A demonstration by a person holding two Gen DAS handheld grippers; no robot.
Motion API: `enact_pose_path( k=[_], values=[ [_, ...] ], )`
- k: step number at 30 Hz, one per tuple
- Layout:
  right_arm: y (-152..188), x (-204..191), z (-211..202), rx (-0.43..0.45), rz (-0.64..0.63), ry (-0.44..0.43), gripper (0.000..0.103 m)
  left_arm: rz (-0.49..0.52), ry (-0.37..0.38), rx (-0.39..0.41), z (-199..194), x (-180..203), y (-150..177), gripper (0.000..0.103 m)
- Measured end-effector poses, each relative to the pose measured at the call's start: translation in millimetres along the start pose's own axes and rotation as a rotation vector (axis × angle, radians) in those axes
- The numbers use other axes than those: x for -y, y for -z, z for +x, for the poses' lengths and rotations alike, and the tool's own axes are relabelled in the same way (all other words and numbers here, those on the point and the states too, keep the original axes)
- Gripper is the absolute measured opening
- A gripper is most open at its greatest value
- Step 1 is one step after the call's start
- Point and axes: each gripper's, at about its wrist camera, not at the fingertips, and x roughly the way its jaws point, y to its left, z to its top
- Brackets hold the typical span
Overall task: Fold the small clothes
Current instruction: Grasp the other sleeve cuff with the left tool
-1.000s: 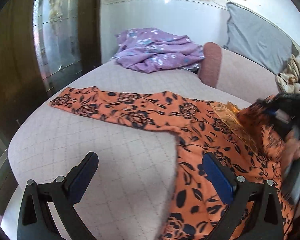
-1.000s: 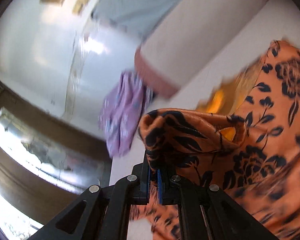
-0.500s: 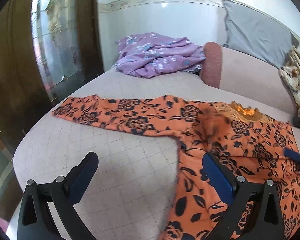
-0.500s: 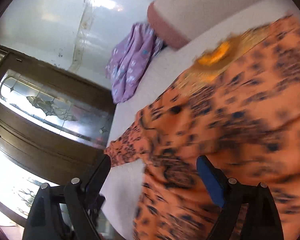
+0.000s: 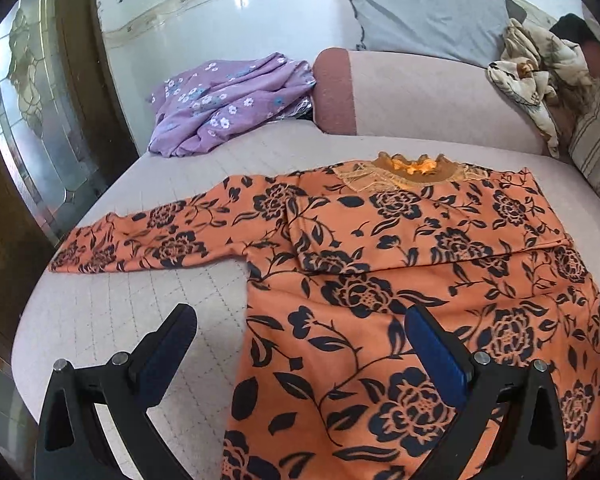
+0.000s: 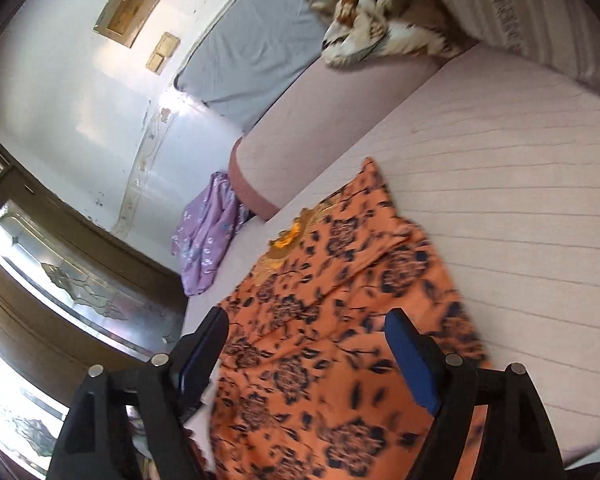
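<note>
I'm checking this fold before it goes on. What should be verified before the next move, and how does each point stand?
1. One sleeve folded across the chest of the orange floral top: ok.
2. Other sleeve folded in: not ok, it lies stretched out flat.
3. Left gripper empty and open: ok.
4. Right gripper clear of cloth: ok, nothing between the jaws, which are closing slightly.
5. Purple garment out of the way: ok.
6. Hem lying flat: cannot tell, out of frame.

Bare mattress (image 5: 112, 320) lies open left of the orange garment (image 5: 400, 280); purple cloth (image 5: 228, 100) crowds the far corner.
</note>
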Motion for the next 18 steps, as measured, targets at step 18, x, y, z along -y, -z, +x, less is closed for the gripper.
enact_pose_path(
  k=[18],
  values=[
    [19.1,-2.9,40.2,-0.088,-0.054,-0.006,0.082,-0.185,-0.161,-0.007,-28.2,-155.6,-20.7,0.103]
  ],
)
